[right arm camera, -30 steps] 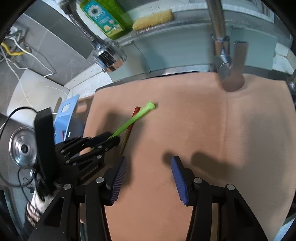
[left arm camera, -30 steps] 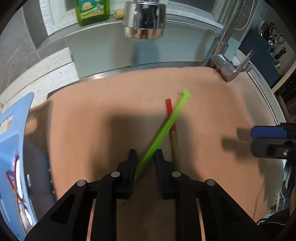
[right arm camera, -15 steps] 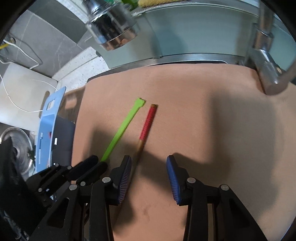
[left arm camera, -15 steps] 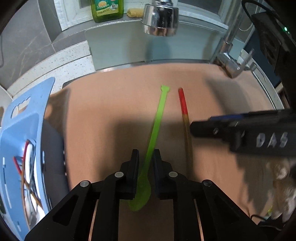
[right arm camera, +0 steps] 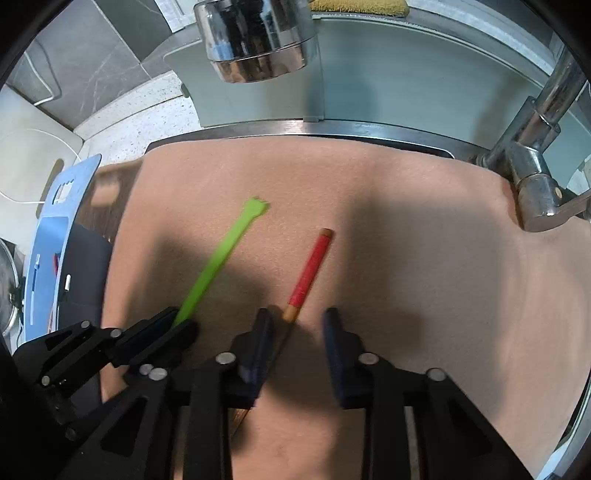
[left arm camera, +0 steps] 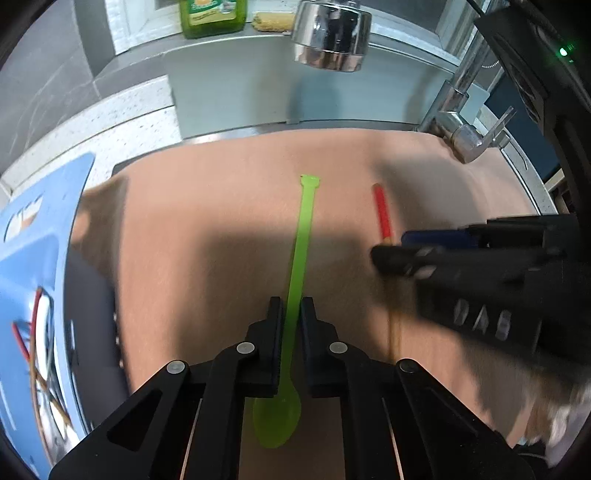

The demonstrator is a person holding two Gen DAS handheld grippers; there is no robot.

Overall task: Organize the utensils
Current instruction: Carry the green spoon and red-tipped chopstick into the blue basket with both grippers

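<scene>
A: What does the left-wrist view show?

B: The left gripper (left arm camera: 291,314) points steeply down at the tan mat (left arm camera: 221,221) laid over the sink. Its jaws are closed on the handle of the green spoon (left arm camera: 301,243), just above the bowl; the handle runs away toward the shower-head faucet (left arm camera: 332,35).

A: And the right gripper (right arm camera: 297,332)?

B: Its jaws are closing around the red-tipped chopstick (right arm camera: 310,271), which lies on the mat just beside the spoon. The stick passes between the blue pads close to the left one, but a gap remains on the right side, so it is not yet clamped.

A: Which step is this?

B: Judged from the layout, the pick-up: one utensil secured, the second being grasped. The blue utensil basket (left arm camera: 33,258) at the mat's left edge already holds several sticks, so sorting appears partly done.

A: What does the next move call for?

B: Finishing the right-hand closure squarely on the thin stick, then lifting both pieces clear of the mat and carrying them left to the basket without crossing the two tools.
</scene>
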